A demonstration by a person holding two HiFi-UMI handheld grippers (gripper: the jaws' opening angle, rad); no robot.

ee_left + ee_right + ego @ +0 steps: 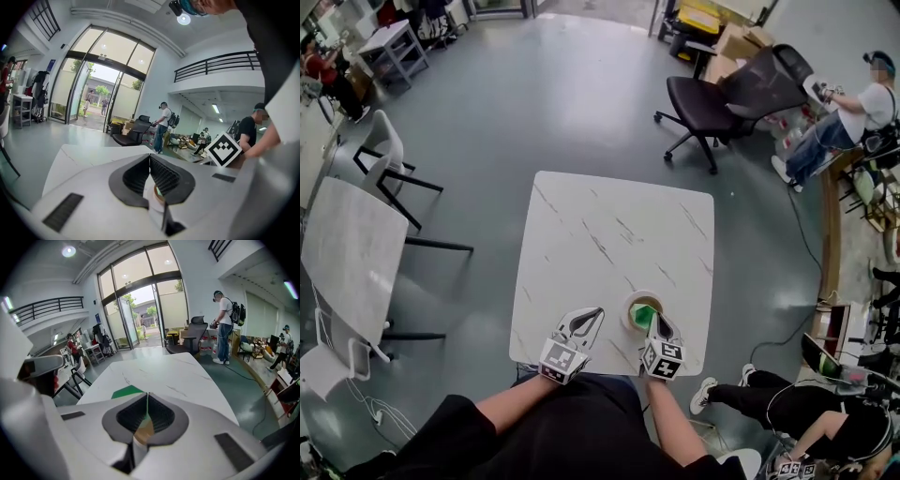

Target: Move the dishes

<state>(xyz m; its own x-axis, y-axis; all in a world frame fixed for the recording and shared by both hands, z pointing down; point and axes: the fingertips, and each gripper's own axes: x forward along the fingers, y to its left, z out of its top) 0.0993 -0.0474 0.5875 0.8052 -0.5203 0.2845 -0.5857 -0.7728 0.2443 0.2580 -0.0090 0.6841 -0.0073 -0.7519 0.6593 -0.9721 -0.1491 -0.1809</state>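
The dish [634, 306] sits near the table's [609, 225] front edge. The right gripper [657, 320] pinches its thin rim (likely stiff, light and slippery, so bite deep). The left gripper [595, 315] is closed, empty, beside it.

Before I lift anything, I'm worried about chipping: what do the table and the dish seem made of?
Table: white, grey veins, slight sheen; marble or a marble-look laminate, can't tell which. Dish: cream outside, green inside, thin rim; probably plastic or melamine, possibly glazed ceramic.
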